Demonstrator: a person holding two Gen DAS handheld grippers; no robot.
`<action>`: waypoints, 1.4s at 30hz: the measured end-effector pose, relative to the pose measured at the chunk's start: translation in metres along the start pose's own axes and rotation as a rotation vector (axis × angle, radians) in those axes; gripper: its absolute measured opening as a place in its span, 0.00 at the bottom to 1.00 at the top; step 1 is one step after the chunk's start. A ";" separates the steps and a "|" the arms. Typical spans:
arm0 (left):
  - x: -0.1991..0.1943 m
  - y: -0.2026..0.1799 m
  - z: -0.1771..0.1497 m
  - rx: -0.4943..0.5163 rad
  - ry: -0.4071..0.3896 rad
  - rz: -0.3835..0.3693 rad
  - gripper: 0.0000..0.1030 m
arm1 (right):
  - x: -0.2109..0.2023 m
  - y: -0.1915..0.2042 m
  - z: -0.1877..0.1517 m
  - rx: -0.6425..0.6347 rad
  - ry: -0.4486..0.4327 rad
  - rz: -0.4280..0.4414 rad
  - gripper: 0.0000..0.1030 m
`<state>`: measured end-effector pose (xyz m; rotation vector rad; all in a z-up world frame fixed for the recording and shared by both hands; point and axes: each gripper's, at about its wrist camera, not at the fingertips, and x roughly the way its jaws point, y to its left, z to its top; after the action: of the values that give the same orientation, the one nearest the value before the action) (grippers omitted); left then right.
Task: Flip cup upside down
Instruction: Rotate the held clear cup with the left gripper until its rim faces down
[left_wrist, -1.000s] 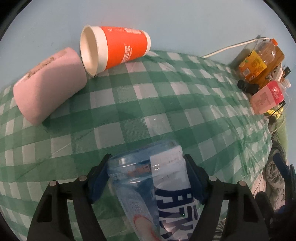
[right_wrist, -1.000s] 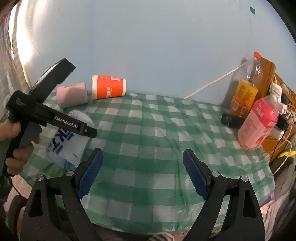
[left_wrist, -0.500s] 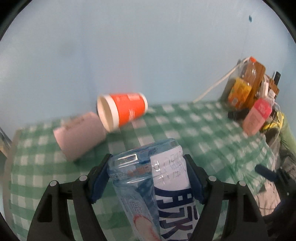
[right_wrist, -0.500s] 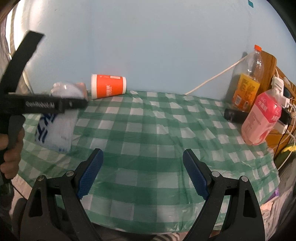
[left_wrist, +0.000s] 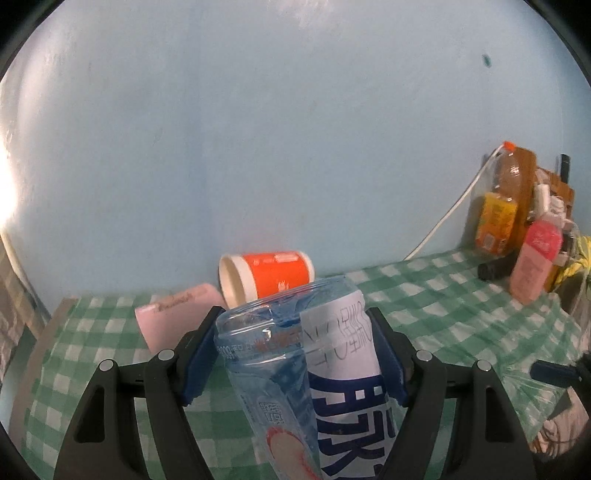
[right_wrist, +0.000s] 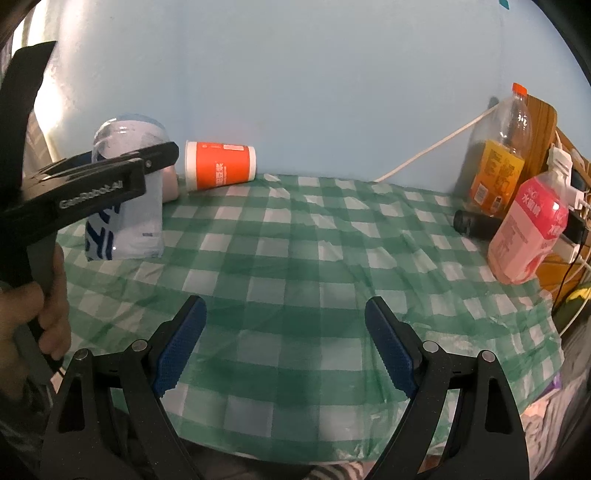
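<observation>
Since a second ago the clear plastic cup (left_wrist: 314, 373) has been swung up from lying low over the cloth to standing nearly on end, its closed base uppermost and its wider mouth end low, at about 9 o'clock in the right wrist view, where its lower edge sits at or just above the cloth; which, I cannot tell. It looks empty, with blue lettering and a white label on its wall. The left gripper (left_wrist: 295, 354) is clenched on the cup's sides, blue pads pressed against the wall on either side, and a hand (right_wrist: 40, 317) grips its handle at 8 o'clock in the right wrist view. Just behind the cup, toward 12 o'clock in the left wrist view, an orange paper cup (left_wrist: 266, 277) lies on its side with its open white mouth showing nothing inside, and a pink cup (left_wrist: 177, 317) lies on its side just beside it at 10 o'clock. All rest on a table under a green checked cloth (right_wrist: 295, 266). The right gripper (right_wrist: 284, 350) hangs released over the near edge of the cloth, fingers wide apart with nothing between them. At 3 o'clock in the right wrist view stand a pink bottle (right_wrist: 524, 236) and, behind it, an orange-capped drink bottle (right_wrist: 498, 162) holding a little amber liquid low down, with a white cable (right_wrist: 428, 158) running along the blue wall.
</observation>
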<state>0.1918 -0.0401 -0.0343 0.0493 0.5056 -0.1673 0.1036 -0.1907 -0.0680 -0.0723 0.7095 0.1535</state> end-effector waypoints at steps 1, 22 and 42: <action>0.006 0.002 0.001 -0.010 0.026 -0.005 0.75 | 0.000 -0.001 0.000 0.003 0.002 0.002 0.84; 0.024 0.009 -0.010 -0.053 0.166 -0.048 0.82 | 0.000 -0.010 0.001 0.036 -0.003 -0.002 0.84; 0.131 0.018 -0.017 -0.055 0.797 -0.226 0.82 | 0.000 -0.012 -0.002 0.040 0.002 -0.013 0.84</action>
<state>0.3000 -0.0399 -0.1128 0.0022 1.3130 -0.3580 0.1043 -0.2025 -0.0694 -0.0387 0.7133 0.1265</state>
